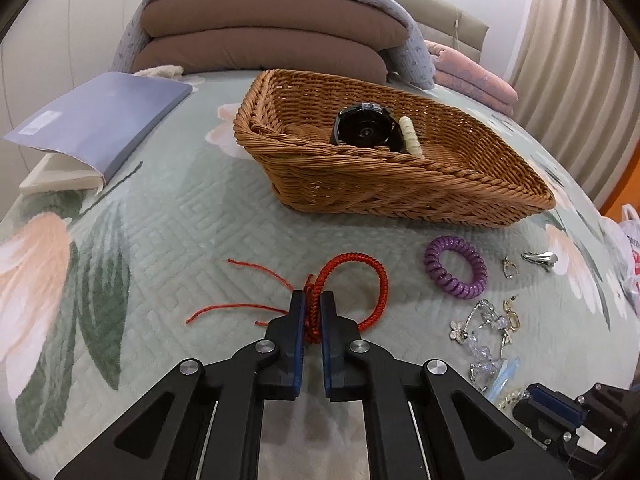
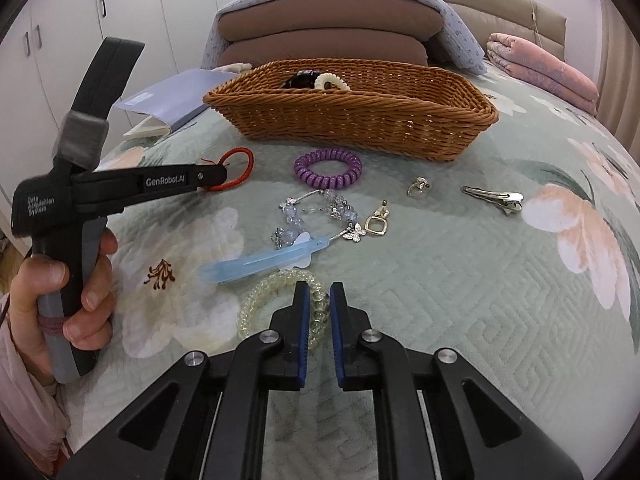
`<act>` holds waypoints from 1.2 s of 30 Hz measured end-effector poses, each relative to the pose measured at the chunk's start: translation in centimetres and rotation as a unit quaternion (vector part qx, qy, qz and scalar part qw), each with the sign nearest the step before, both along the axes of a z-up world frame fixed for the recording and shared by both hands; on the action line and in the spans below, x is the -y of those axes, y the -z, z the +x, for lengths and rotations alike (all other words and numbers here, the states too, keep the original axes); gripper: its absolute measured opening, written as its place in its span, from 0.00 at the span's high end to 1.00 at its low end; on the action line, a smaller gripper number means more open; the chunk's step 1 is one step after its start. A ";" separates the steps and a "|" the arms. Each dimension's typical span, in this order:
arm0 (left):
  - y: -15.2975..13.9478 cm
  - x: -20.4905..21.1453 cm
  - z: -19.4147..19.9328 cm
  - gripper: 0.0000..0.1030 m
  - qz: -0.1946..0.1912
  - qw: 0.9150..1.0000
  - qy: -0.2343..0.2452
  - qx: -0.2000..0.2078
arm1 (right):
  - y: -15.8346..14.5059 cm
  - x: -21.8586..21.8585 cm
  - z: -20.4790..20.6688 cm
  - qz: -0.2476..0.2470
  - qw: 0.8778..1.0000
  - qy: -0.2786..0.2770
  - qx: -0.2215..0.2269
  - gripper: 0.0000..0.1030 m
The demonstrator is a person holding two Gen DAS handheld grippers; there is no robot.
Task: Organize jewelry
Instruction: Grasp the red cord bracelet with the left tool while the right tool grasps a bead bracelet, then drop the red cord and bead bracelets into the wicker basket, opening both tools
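Observation:
My left gripper is shut on the knot of a red braided cord bracelet lying on the bed; it also shows in the right wrist view. My right gripper is shut on a clear yellowish coil hair tie. A wicker basket stands beyond and holds a black watch and a cream coil tie. On the bed lie a purple coil tie, a crystal bead bracelet, a blue hair clip, a silver clip and small earrings.
A blue-grey book lies at the left on the quilt. Brown pillows and a pink folded blanket sit behind the basket. A plastic bag is at the bed's right edge.

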State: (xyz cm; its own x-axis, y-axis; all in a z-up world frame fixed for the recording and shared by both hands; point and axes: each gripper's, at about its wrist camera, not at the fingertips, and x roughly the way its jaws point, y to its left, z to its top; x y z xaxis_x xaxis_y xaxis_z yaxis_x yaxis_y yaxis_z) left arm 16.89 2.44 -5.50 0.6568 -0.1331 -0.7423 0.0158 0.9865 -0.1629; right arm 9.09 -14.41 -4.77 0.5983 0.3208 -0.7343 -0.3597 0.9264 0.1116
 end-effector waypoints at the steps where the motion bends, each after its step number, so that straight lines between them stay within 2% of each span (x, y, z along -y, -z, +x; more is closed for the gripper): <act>1: -0.1 0.0 -0.2 0.94 0.000 1.000 -0.001 0.003 | -0.1 0.1 -0.1 0.003 1.000 0.000 0.001 0.88; 9: -1.5 0.2 -2.8 0.94 -0.023 0.998 0.019 0.052 | -0.9 1.1 -0.2 0.032 0.999 0.005 0.017 0.88; 13: -2.0 0.6 -3.7 0.94 -0.020 0.997 0.030 0.070 | -1.3 1.8 -0.3 0.047 0.998 0.014 0.025 0.88; 26: -2.7 -0.3 -3.7 0.94 -0.044 0.996 0.024 0.077 | -2.8 3.6 -0.4 0.079 0.995 0.042 0.052 0.88; 29: -3.8 -1.0 -3.8 0.94 -0.084 0.993 0.029 0.072 | -4.3 4.0 0.3 0.079 0.993 0.057 0.059 0.88; 32: -6.6 -1.0 -2.9 0.94 -0.083 0.993 0.025 0.081 | -7.0 4.5 2.5 0.097 0.992 0.065 0.053 0.88; 36: -11.1 -0.2 -0.7 0.94 -0.091 0.989 0.018 0.117 | -11.6 5.4 6.7 0.126 0.985 0.075 0.086 0.88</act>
